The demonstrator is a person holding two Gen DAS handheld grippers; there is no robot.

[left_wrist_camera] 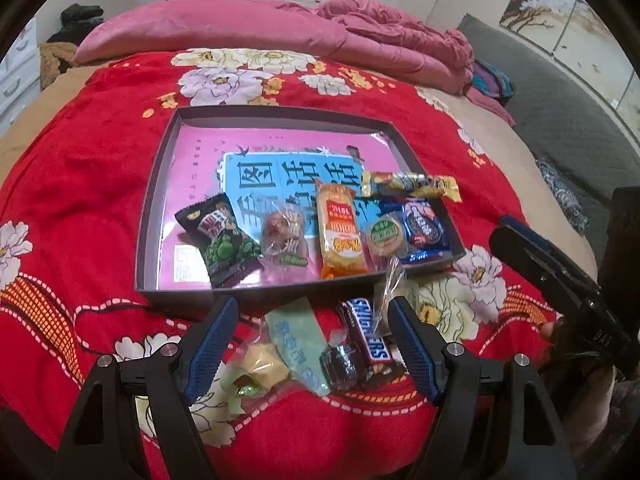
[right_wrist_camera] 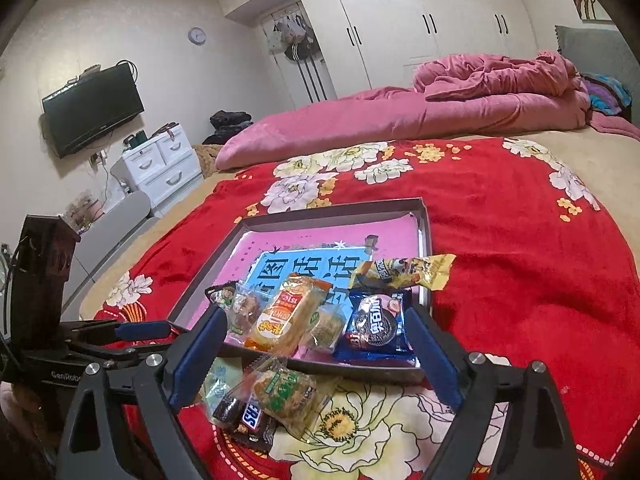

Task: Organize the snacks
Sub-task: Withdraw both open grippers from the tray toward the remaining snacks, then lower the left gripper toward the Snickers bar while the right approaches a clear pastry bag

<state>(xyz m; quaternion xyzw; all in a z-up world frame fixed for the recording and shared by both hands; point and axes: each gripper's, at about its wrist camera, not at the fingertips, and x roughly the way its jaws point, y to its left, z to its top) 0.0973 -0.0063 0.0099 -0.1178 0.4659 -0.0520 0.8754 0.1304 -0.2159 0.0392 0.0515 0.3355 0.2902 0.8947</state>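
Crinkly snack packets point(left_wrist_camera: 344, 236) in shallow rectangular tray point(left_wrist_camera: 160, 184); both ribbed hand-held grippers point(left_wrist_camera: 312, 344) point(right_wrist_camera: 316, 356) agape.

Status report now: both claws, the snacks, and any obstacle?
Left claw open, right claw open, both empty. Snickers bar outside the box on the blanket. Nothing blocking.

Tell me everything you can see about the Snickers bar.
The Snickers bar has a glossy dark brown wrapper with blue-and-white lettering. It looks unopened and lies flat on the red blanket, outside the tray, just in front of its near wall. A pale green packet lies against its left side. In the right wrist view a clear-wrapped cookie overlaps it. It sits between the left gripper's open jaws, untouched.
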